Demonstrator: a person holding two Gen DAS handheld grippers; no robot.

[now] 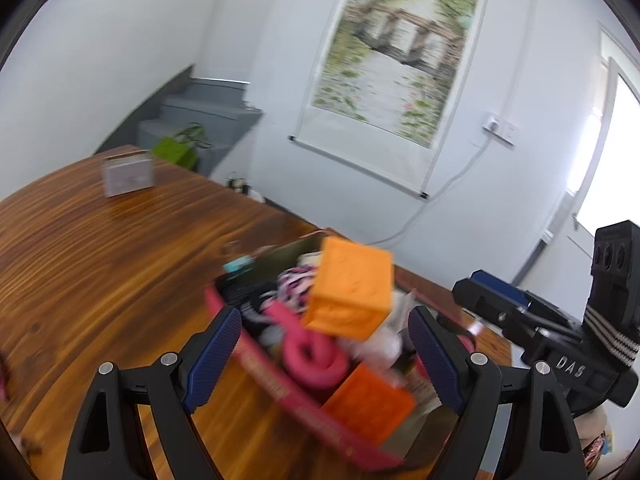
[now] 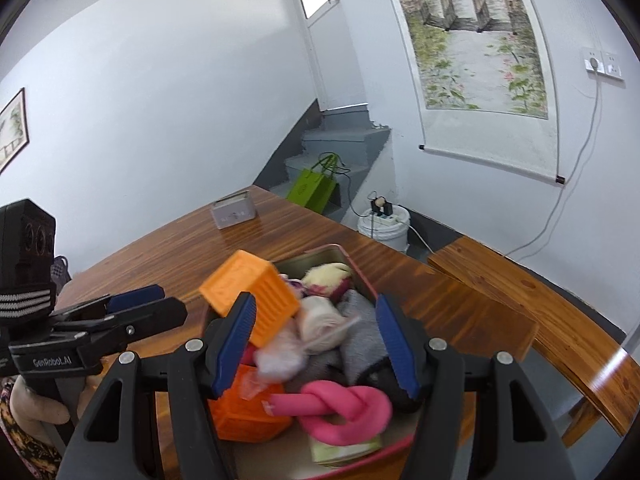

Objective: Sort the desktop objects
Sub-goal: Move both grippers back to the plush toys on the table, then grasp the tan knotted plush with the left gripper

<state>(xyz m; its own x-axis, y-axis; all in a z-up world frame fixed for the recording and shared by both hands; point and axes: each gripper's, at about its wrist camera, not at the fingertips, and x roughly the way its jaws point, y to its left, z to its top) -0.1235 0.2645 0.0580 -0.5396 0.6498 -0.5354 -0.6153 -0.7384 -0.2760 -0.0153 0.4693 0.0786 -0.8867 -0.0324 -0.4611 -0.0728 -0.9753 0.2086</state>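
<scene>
**Desk:** What do your 2 tools show over the wooden table (image 1: 120, 248)?

**Caption writer:** Your left gripper (image 1: 320, 354) stands with its jaws wide, its blue pads (image 1: 214, 354) apart on either side of the pink tin (image 1: 280, 384). A light orange cube (image 1: 350, 288), blurred and tilted, sits between and above them, touching neither pad. It is over the tin's contents, and I cannot tell whether it rests on the pile or is in the air.

**Desk:** And your right hand's tool?

**Caption writer:** Your right gripper (image 2: 316, 344) hangs over the same tin with its jaws parted and nothing clamped. The cube overlaps its left pad in that view, but whether they touch, I cannot tell.

**Desk:** What lies in the tin?

**Caption writer:** A knotted pink tube (image 2: 344, 404), a darker orange cube (image 2: 244, 416) at the near corner, grey and white soft items (image 2: 356, 332) and a yellowish plush piece (image 2: 328, 272) toward the far end. 1 small grey box (image 2: 234, 212) stands well apart on the far side of the table. A wooden bench (image 2: 540, 320) runs beside the table's right edge, and a green bag (image 2: 314, 188) sits on the grey stairs beyond.
</scene>
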